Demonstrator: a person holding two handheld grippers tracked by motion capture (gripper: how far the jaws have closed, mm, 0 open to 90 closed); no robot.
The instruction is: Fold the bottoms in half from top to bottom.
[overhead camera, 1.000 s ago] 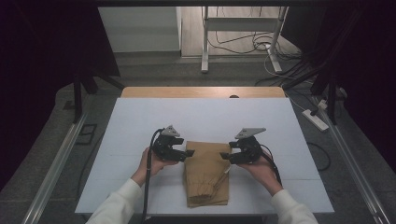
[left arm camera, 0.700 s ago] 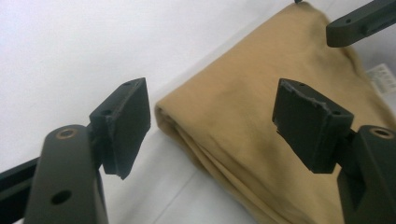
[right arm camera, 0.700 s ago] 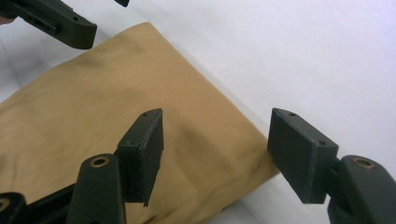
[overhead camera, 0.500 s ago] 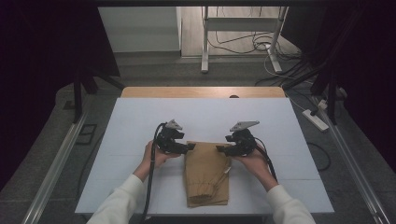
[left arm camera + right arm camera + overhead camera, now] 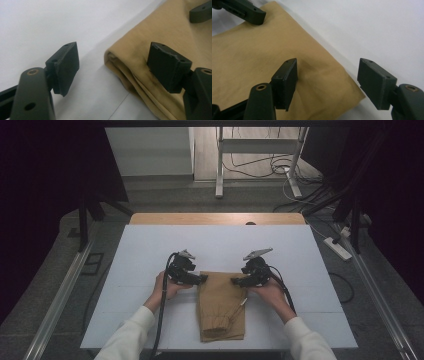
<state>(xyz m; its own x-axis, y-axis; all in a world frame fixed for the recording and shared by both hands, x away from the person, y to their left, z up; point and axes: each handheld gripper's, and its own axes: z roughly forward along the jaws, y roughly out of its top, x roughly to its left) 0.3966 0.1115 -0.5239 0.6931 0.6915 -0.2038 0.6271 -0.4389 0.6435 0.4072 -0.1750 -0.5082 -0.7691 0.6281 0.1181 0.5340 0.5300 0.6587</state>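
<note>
High view: a white counter point(image 5: 150, 250) with a wooden strip along its far edge stands in a dim room, with grey floor, cables and a metal frame beyond. Folded tan trousers point(image 5: 221, 305) lie at its near middle. The left tool point(image 5: 202, 279) and right tool point(image 5: 235, 281) gape wide at the top corners, gripping nothing.

A white table point(image 5: 150, 250) fills the middle, a wooden strip point(image 5: 215, 218) along its far edge at 12 o'clock; grey floor point(image 5: 60, 270) surrounds it; a metal frame point(image 5: 257, 145) stands at 12 o'clock among loose cables point(image 5: 260, 167); a power strip point(image 5: 339, 249) lies at 2 o'clock; darkness covers both sides; a pale wall panel point(image 5: 150, 150) sits at 11 o'clock.
</note>
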